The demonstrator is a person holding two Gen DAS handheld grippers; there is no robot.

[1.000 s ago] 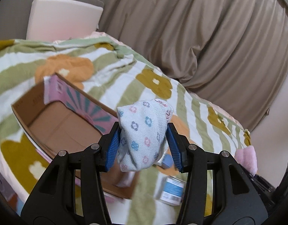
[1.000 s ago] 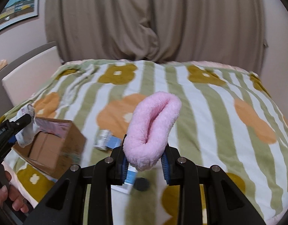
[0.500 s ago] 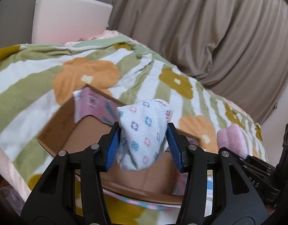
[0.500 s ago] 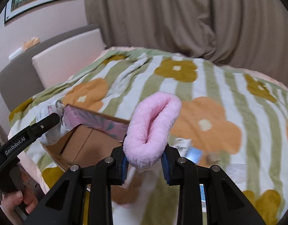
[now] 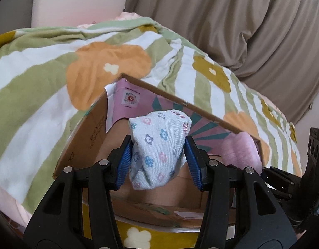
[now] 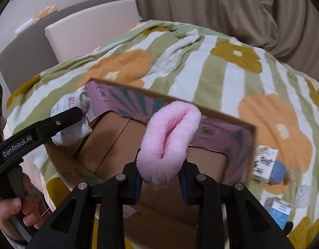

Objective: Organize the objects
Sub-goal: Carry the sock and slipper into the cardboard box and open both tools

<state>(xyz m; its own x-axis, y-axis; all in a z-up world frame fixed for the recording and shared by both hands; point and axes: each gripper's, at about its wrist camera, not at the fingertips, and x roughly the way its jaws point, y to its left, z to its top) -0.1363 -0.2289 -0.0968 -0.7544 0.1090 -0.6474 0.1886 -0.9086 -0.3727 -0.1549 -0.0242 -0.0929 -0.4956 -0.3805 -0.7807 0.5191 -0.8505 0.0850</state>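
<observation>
— Left wrist view first: what's biggest?
— The flowered blanket, and lying on it the open cardboard box.
— And the tools?
— The left gripper is clamped on a white floral sock, held over the box. The right gripper pinches a fluffy pink sock above the box's open inside.
— Anything smaller?
— Small blue-and-white cartons on the blanket, just beside the box.
</observation>
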